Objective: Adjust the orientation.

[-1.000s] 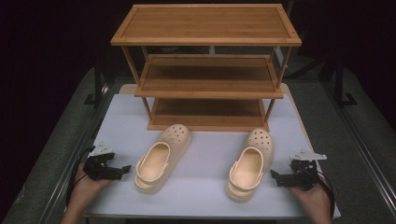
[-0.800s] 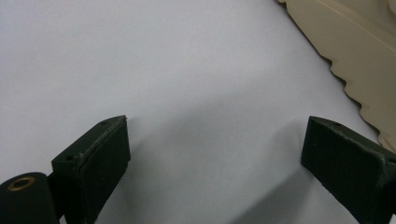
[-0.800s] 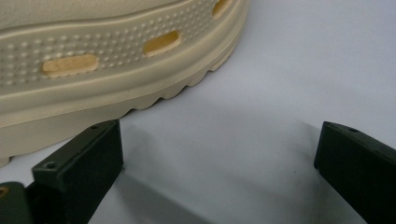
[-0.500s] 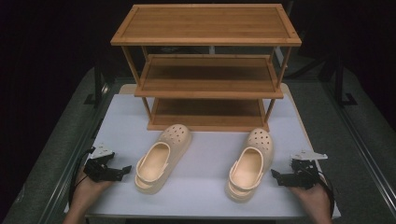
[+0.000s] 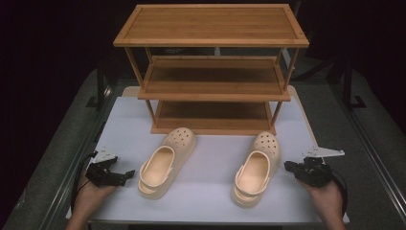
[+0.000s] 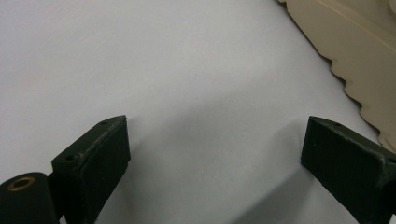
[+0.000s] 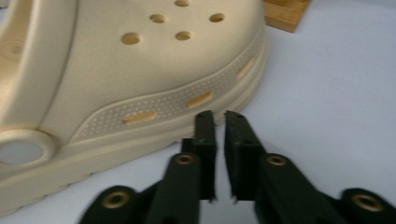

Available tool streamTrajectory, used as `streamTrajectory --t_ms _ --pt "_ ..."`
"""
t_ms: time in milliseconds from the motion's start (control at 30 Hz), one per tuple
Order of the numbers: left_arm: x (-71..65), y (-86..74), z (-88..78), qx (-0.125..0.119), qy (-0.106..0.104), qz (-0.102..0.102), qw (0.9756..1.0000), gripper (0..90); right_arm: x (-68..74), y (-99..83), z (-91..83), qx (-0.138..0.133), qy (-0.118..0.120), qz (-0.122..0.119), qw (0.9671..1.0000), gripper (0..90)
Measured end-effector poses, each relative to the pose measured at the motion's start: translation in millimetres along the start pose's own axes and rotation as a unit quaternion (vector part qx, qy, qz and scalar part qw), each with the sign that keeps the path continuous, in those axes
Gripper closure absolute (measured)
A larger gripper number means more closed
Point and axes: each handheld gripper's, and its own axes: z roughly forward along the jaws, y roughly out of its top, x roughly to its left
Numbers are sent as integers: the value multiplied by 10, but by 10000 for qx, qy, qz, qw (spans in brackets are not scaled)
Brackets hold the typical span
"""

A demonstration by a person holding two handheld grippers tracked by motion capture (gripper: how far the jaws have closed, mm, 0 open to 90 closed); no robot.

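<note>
L tongs (image 5: 125, 175): jaws wide apart, empty, low over white counter (image 5: 206, 191). Beige foam clog, L (image 5: 165, 163), just beside. Three-tier wooden shoe rack (image 5: 213, 72) behind. Beige foam clog, R (image 5: 256, 167). R tongs (image 5: 288, 166): jaws nearly closed, empty, beside R clog's sole.

1. The right gripper (image 5: 288, 166) has edged a little toward the right clog (image 5: 255, 168) since a second ago; its closed jaw tips now sit just beside the clog's outer side.
2. The left gripper (image 5: 125, 175) has barely shifted, drifting slightly on the white tabletop (image 5: 206, 191), jaws spread wide, the left clog (image 5: 165, 162) just ahead of it.
</note>
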Motion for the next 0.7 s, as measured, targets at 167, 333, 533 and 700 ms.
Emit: streamTrajectory --t_ms 167,333,533,700 --pt "1 0 1 1 -7 -11 10000 72 2 44 66 134 169 -84 9997 896" --pt "1 0 1 2 -7 -12 10000 72 1 76 145 221 274 -112 9993 895" --pt "1 0 4 -9 -13 -33 10000 73 -6 108 213 273 298 -151 9991 895" --pt "2 0 2 0 -11 -20 10000 73 -16 125 235 220 388 -156 9989 896"
